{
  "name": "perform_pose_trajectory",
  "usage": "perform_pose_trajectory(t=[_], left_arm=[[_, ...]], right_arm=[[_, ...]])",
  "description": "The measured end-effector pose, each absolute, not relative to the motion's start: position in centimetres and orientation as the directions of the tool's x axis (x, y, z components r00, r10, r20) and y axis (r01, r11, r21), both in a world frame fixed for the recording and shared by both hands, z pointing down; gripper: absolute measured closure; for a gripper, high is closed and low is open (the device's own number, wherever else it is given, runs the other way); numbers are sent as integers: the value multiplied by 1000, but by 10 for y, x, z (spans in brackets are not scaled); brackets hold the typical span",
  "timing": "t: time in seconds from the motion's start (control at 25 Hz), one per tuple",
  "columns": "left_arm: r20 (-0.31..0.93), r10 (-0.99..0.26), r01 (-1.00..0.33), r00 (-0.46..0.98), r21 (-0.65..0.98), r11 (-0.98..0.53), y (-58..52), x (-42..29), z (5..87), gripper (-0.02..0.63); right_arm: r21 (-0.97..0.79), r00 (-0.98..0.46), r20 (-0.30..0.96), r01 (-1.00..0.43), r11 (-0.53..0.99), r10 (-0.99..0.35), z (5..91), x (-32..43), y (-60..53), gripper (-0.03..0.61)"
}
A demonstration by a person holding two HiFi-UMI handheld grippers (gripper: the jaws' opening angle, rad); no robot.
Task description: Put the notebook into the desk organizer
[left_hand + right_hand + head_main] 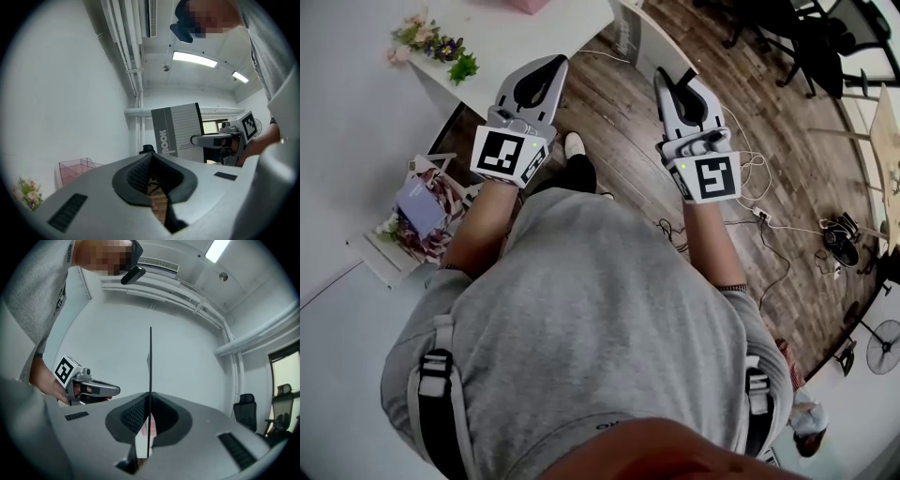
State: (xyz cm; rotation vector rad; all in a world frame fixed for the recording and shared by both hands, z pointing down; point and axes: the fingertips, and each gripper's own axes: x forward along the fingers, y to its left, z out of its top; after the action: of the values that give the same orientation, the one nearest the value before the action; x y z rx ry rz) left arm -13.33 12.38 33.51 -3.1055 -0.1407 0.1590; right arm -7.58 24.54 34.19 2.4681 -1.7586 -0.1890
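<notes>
Wood floor (619,112) lies under both grippers, with a white table (487,28) ahead. The right gripper (150,397) has its jaws clamped on one edge of the notebook (180,133). It stands upright, long axis vertical, spine on the side away from that gripper. The left gripper (151,157) has its jaws together with nothing between them. A pink organizer (77,168) sits well apart by the wall.

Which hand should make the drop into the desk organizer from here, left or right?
Right. The right gripper has its jaws shut on the upright notebook. The left gripper has its jaws together with nothing between them. The pink desk organizer shows low in the left gripper view.
</notes>
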Motion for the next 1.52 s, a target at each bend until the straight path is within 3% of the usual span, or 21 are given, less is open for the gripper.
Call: perform_pose_trajectory(t=[0.88, 1.24, 1.52], left_arm=[[-119, 70, 68, 990, -23, -997, -16, -31, 328, 594], [-112, 4, 3, 994, -6, -1000, -45, 2, 333, 594], [-106, -100, -101, 989, -4, -995, -58, 47, 334, 594]], right_arm=[[173, 267, -23, -948, -267, -963, 328, 29, 88, 563], [166, 212, -9, -963, -211, -977, 333, 68, 60, 563], [158, 84, -19, -984, -86, -996, 337, 121, 34, 563]])
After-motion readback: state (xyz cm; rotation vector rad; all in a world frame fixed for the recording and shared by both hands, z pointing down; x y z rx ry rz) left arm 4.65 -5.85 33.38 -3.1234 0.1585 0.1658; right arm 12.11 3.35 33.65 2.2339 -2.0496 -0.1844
